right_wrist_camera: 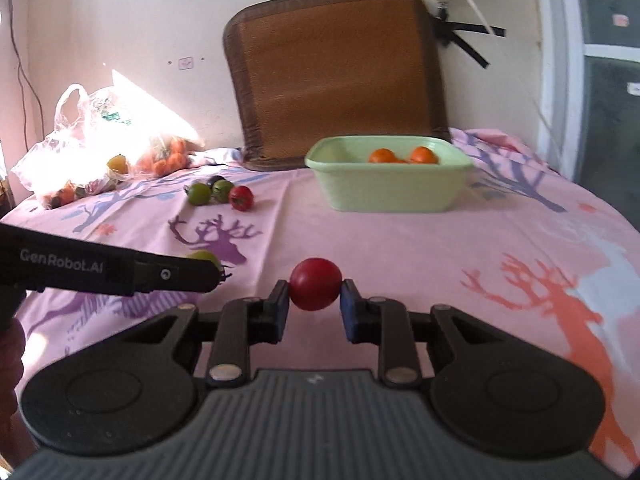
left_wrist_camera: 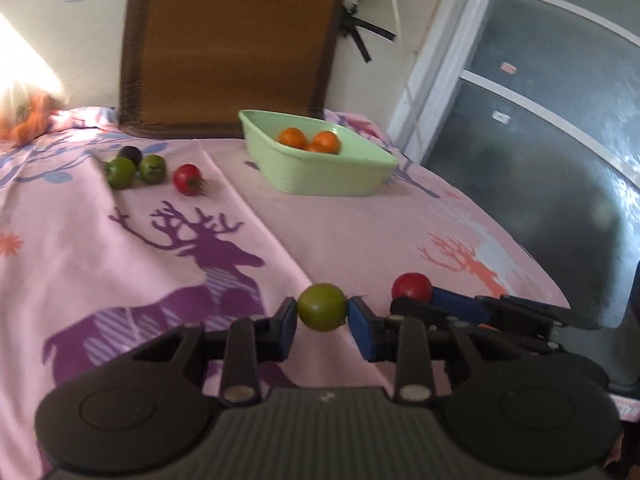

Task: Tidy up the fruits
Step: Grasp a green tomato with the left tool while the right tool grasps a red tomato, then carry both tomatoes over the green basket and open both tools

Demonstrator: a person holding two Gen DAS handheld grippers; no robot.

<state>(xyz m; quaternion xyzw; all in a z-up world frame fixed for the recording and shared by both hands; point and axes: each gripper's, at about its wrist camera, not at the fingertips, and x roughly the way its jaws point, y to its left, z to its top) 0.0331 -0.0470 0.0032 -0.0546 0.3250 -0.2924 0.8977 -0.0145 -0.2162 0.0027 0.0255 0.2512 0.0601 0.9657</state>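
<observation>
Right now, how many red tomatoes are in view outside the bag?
2: one red tomato clamped in the right gripper, another lying beside the green ones on the tablecloth.

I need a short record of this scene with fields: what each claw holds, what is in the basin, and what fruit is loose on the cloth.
left claw: shut on green tomato
right claw: shut on red tomato
basin: green, holds oranges
loose fruit: two green, one red, one dark, grouped left of basin
bag: plastic, far left, more fruit inside
</observation>
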